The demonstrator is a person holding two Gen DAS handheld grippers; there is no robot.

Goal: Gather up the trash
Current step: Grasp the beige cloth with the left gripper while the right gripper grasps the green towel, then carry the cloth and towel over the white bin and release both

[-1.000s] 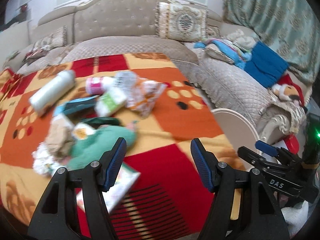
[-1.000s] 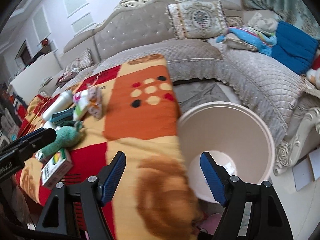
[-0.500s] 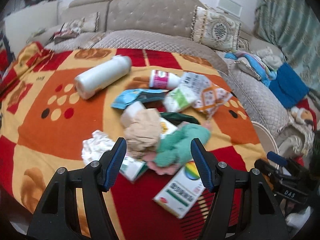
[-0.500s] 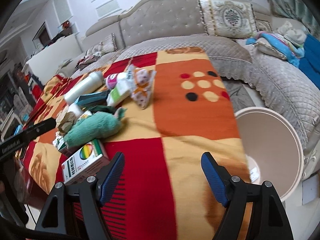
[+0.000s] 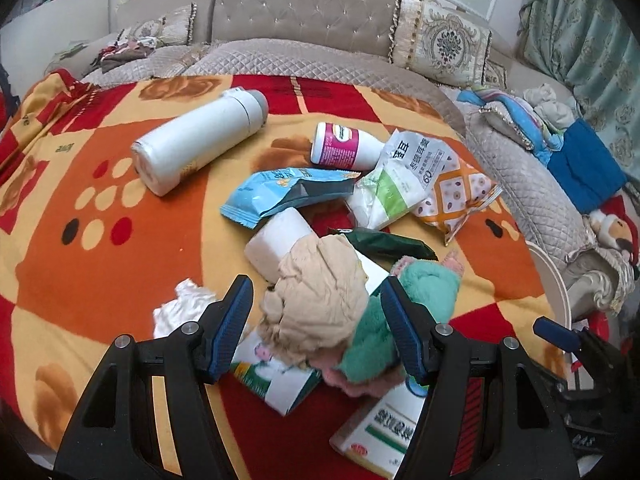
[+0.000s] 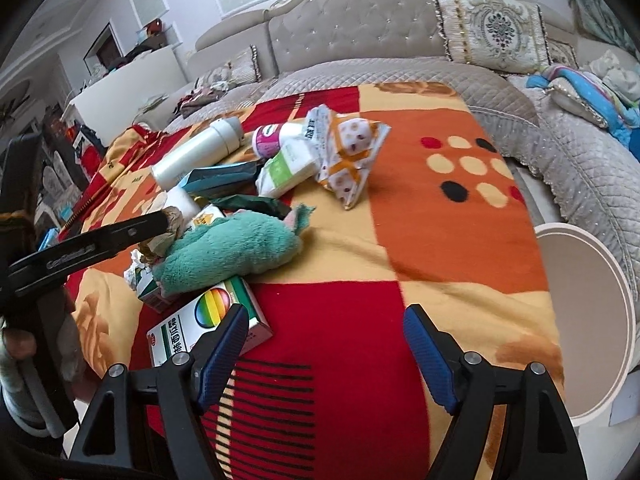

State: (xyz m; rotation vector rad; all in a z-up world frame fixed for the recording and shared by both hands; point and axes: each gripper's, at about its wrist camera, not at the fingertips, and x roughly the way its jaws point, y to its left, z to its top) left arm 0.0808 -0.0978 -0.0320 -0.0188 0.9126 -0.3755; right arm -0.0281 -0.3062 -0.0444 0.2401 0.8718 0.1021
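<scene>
A heap of trash lies on the red and orange blanket (image 5: 100, 240): a crumpled beige paper ball (image 5: 320, 268), a green plush cloth (image 5: 424, 292), a white bottle (image 5: 200, 136), a pink-capped bottle (image 5: 344, 146), a blue snack bag (image 5: 280, 192), wrappers and a rainbow-marked box (image 6: 208, 320). My left gripper (image 5: 315, 282) hangs over the beige ball. Its jaws are closing with the ball between them, and the pads are clear of it. My right gripper (image 6: 326, 312) stands open over bare blanket beside the box, holding nothing.
A round beige bin (image 6: 616, 280) stands on the floor at the blanket's right edge. A quilted grey sofa (image 5: 304, 16) with cushions wraps around the back and right. Folded clothes (image 5: 580, 160) lie on its right arm. A white tissue (image 5: 180, 308) lies left of the ball.
Both views have swung left, away from the bin and onto the trash heap. My left gripper has come down over the beige paper ball. The right gripper now faces the blanket beside the box.
</scene>
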